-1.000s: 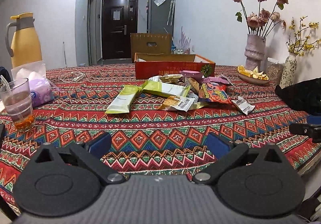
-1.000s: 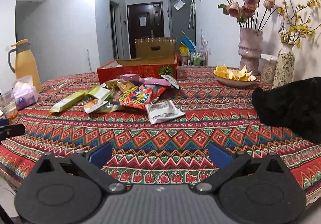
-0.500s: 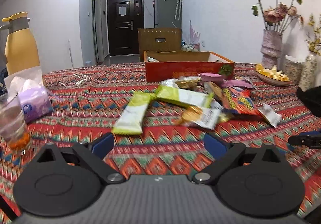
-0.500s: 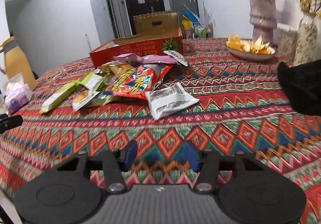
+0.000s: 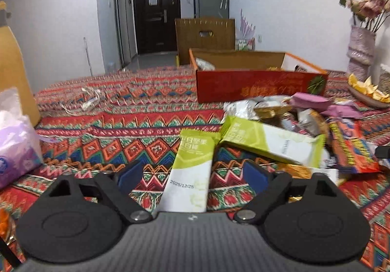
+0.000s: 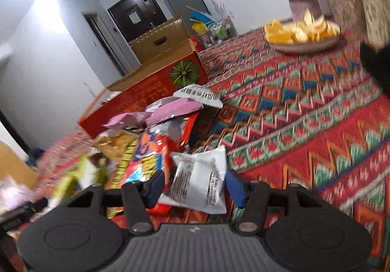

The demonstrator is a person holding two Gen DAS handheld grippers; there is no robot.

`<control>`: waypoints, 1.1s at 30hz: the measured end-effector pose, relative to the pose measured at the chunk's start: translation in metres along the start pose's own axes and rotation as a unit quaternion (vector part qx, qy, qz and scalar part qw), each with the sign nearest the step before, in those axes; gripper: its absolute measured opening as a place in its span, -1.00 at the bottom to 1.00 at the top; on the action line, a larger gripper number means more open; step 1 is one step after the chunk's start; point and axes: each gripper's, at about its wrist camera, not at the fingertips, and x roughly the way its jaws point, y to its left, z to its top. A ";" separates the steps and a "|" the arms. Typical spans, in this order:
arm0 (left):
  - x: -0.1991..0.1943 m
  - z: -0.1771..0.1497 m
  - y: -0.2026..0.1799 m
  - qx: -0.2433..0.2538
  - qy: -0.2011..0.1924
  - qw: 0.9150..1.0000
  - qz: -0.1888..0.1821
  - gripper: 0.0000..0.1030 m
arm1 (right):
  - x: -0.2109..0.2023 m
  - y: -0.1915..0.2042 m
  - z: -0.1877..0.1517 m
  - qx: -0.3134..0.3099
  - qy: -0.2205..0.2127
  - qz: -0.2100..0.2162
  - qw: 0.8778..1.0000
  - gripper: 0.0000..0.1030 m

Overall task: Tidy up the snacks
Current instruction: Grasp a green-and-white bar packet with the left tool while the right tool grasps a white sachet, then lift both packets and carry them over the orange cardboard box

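A pile of snack packets lies on the patterned tablecloth (image 5: 146,126) before a red cardboard box (image 5: 260,85). My left gripper (image 5: 192,172) is open, its fingers on either side of a green-and-white bar packet (image 5: 190,174) without touching it. A second green bar (image 5: 270,143) lies to its right. My right gripper (image 6: 195,185) is open, its fingers on either side of a white foil packet (image 6: 197,184). A red-orange snack bag (image 6: 151,157) lies to its left. The red box (image 6: 146,94) also shows in the right wrist view.
A tissue pack (image 5: 17,140) and a yellow jug (image 5: 12,70) stand at the left. A bowl of orange peel (image 6: 302,33), vases (image 5: 360,50) and a black object (image 6: 377,65) are at the right. A white cable (image 5: 90,99) lies on the cloth.
Both grippers moved forward over the table into the snack pile. The left now straddles the green bar. The right, narrowed half a second ago, has reopened around the white packet and tilted.
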 end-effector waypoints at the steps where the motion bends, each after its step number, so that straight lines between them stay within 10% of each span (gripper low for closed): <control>1: 0.008 0.001 0.001 -0.003 0.010 1.000 0.000 0.57 | 0.005 0.006 0.001 -0.023 -0.002 -0.019 1.000 -0.05; 6: 0.032 -0.002 0.008 -0.024 0.036 0.999 -0.005 0.43 | 0.016 0.026 -0.001 -0.140 0.000 -0.090 0.986 -0.16; 10: 0.033 -0.007 0.007 -0.014 0.035 0.999 0.005 -0.23 | 0.015 0.028 -0.004 -0.175 0.003 -0.103 0.979 -0.17; 33: -0.140 -0.052 -0.029 -0.046 -0.015 0.999 -0.009 -0.25 | -0.133 0.025 -0.042 -0.189 -0.045 -0.030 0.981 -0.23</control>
